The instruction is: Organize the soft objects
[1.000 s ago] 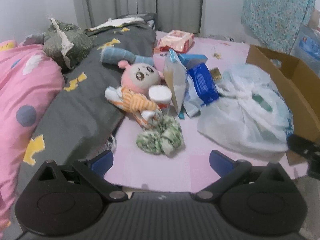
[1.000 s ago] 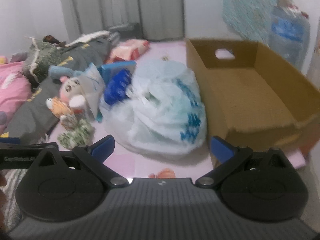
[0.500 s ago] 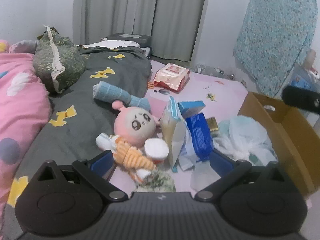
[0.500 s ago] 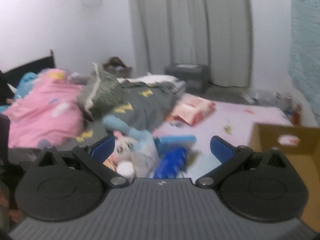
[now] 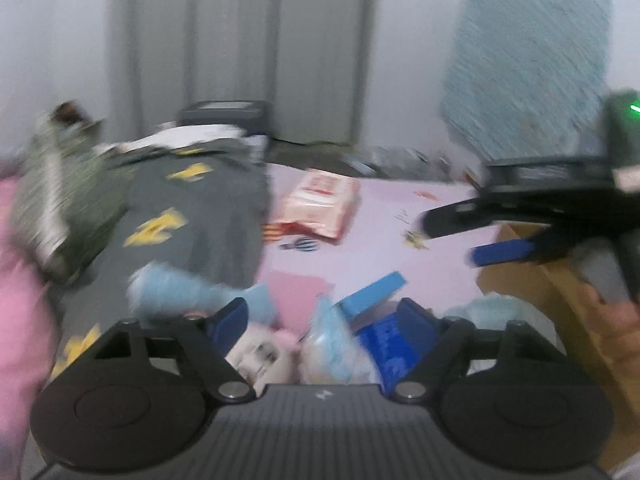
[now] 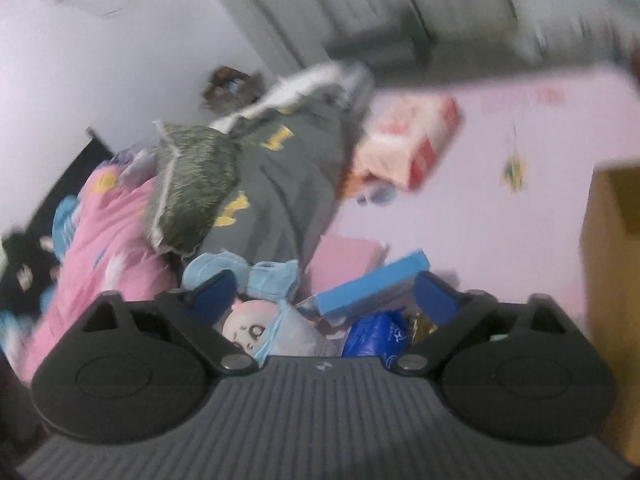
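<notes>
Both views are motion-blurred. A pink-faced plush doll lies on the pink mat, just below my left gripper, which is open and empty. A light blue plush lies behind the doll, against the grey blanket. My right gripper is open and empty above the doll and a blue box. It also shows in the left wrist view, held by a hand at the right.
A green cushion and pink quilt lie at left. A pink wipes pack lies farther back. A cardboard box stands at right. A blue pouch and clear bag sit close.
Both grippers have swung up and moved fast, blurring the views. The right gripper has rolled to a tilt and has come into the left wrist view from the right.
</notes>
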{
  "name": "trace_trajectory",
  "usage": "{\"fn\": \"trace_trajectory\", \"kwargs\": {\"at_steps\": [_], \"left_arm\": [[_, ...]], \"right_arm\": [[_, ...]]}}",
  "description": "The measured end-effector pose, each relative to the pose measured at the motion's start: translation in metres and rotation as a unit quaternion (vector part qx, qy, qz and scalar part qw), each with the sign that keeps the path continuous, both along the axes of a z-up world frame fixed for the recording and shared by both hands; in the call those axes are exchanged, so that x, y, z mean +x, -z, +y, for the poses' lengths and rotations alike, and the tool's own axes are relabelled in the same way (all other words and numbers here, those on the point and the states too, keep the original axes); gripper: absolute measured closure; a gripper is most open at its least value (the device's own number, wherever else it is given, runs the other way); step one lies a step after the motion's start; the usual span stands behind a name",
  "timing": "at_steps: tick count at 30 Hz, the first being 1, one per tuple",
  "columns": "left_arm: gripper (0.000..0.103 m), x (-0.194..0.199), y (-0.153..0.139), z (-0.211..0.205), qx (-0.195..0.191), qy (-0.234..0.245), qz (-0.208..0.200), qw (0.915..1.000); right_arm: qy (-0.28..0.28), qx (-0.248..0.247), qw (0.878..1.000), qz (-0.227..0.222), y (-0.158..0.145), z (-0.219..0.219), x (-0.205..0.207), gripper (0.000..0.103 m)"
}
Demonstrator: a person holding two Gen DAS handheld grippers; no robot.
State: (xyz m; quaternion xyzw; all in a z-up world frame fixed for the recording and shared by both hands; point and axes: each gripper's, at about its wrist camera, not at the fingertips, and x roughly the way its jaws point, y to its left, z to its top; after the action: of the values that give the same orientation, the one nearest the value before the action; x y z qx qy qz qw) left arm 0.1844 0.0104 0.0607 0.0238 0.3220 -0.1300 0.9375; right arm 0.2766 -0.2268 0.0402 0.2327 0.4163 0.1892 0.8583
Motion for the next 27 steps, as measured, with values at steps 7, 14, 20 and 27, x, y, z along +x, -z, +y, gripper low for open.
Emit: {"fn": "trace_trajectory", "kwargs": {"at_steps": [7, 14, 20, 27], "left_arm": [[0.021, 0.078, 0.025, -0.071, 0.111, 0.117, 0.065, 0.9848], [0.055, 0.142, 0.081, -0.096, 0.129, 0.120, 0.208, 0.9622], [0.075, 0.154, 0.075, -0.089, 0.106, 0.088, 0.200, 0.9700], [0.081, 0.152, 0.038, -0.079, 0.065, 0.049, 0.162, 0.9835]], "right_arm": [[0.039, 0.050, 0.996, 0.056, 0.033, -0.025, 0.031, 0.022], [0.063, 0.059, 0.994, 0.059, 0.038, -0.061, 0.025, 0.022], [0.065, 0.048, 0.996, 0.033, 0.034, -0.076, 0.012, 0.022], [0.066, 0.053, 0.996, 0.013, 0.026, -0.081, -0.007, 0.022]]}}
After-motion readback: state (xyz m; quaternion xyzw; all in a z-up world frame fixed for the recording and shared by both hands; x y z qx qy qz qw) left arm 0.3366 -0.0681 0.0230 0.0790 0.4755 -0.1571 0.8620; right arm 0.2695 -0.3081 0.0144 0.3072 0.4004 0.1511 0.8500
